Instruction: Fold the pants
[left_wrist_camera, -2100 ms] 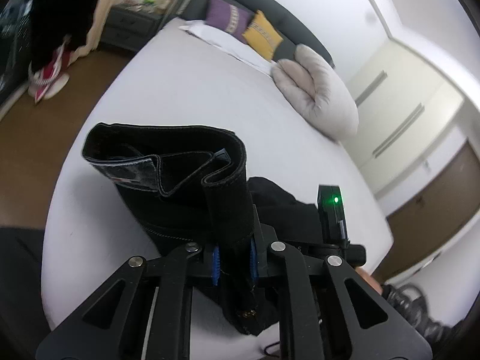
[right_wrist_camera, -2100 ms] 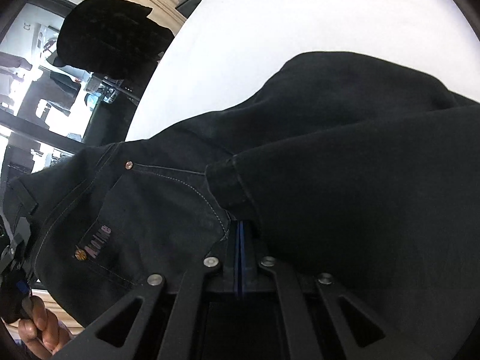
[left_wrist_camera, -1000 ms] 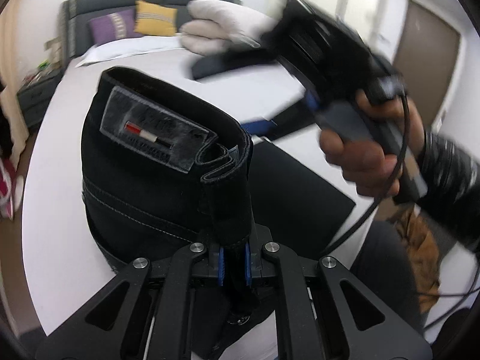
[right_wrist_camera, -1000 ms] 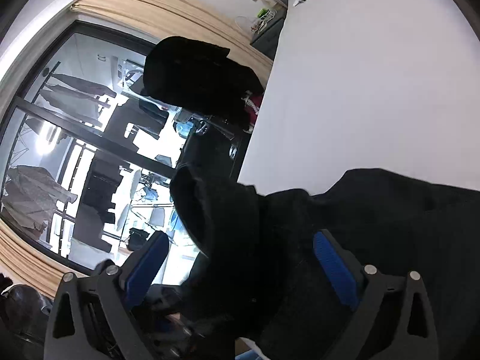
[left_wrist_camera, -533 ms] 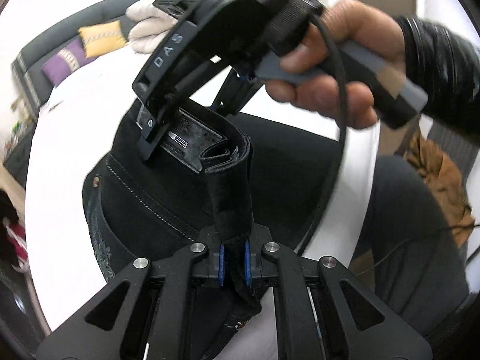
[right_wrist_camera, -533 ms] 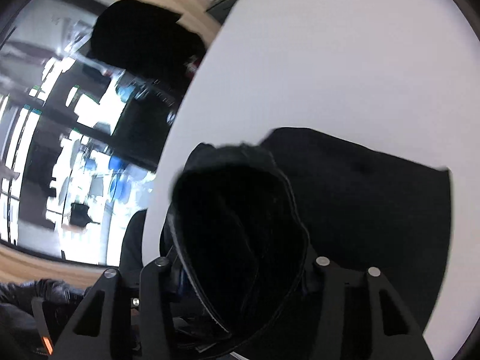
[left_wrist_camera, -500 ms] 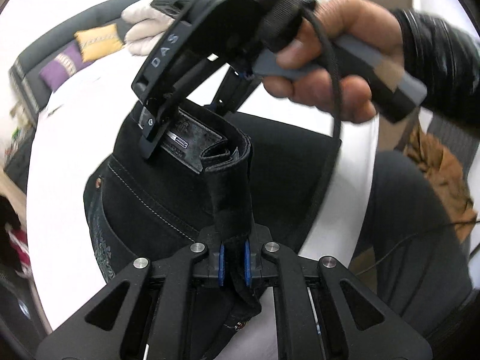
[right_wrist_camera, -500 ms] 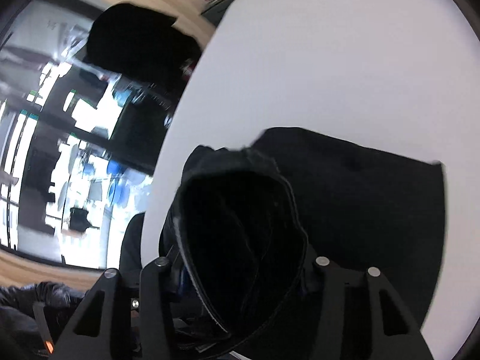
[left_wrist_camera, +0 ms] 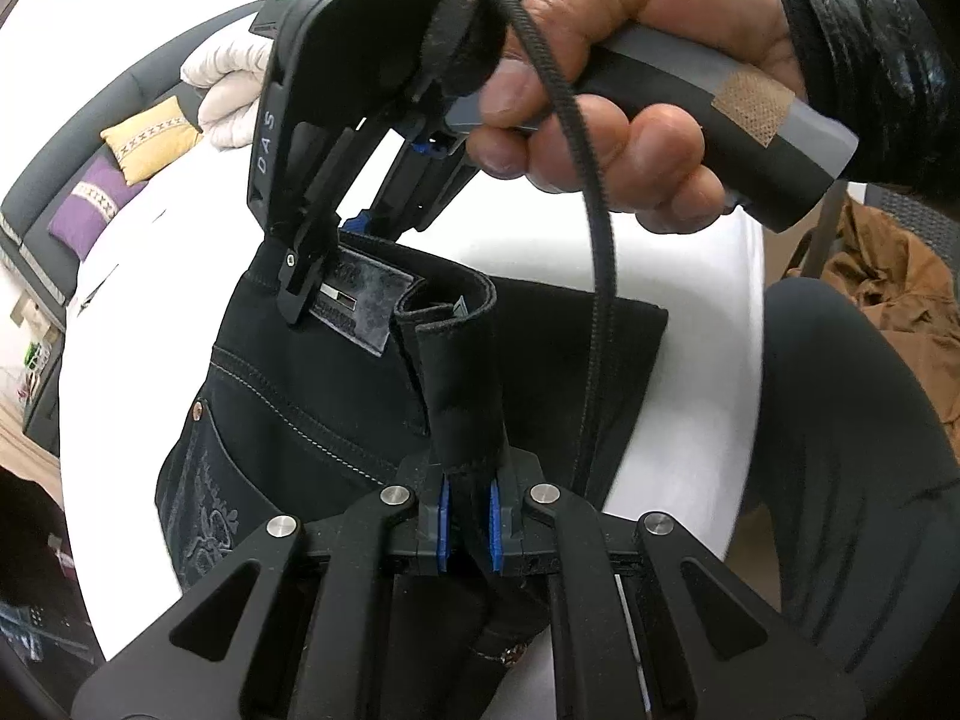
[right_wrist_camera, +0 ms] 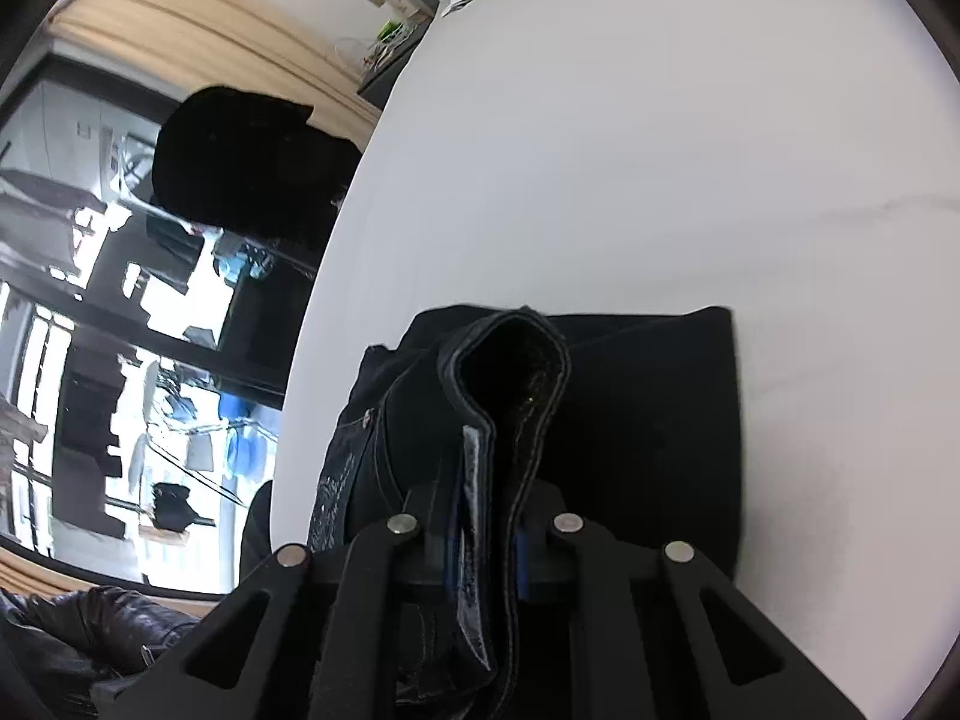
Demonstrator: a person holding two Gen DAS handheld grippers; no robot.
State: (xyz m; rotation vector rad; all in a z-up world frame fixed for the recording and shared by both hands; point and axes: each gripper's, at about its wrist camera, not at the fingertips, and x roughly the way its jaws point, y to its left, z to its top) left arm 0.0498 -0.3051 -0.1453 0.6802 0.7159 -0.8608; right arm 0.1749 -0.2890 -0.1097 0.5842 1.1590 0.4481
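Closing right gripper [right_wrist_camera: 486,546] onto pants [left_wrist_camera: 312,396] waistband beside clamped left gripper [left_wrist_camera: 467,519], near bed [right_wrist_camera: 660,150] edge; next fold can start.

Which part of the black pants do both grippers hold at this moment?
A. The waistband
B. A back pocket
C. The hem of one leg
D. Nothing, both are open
A: the left gripper pinches a fold of the waistband of the pants, and the right gripper has just been closing on the band by the label patch.

A white bed [right_wrist_camera: 630,138] carries the black pants [right_wrist_camera: 660,420] — pillows [left_wrist_camera: 150,132] lie at its head.
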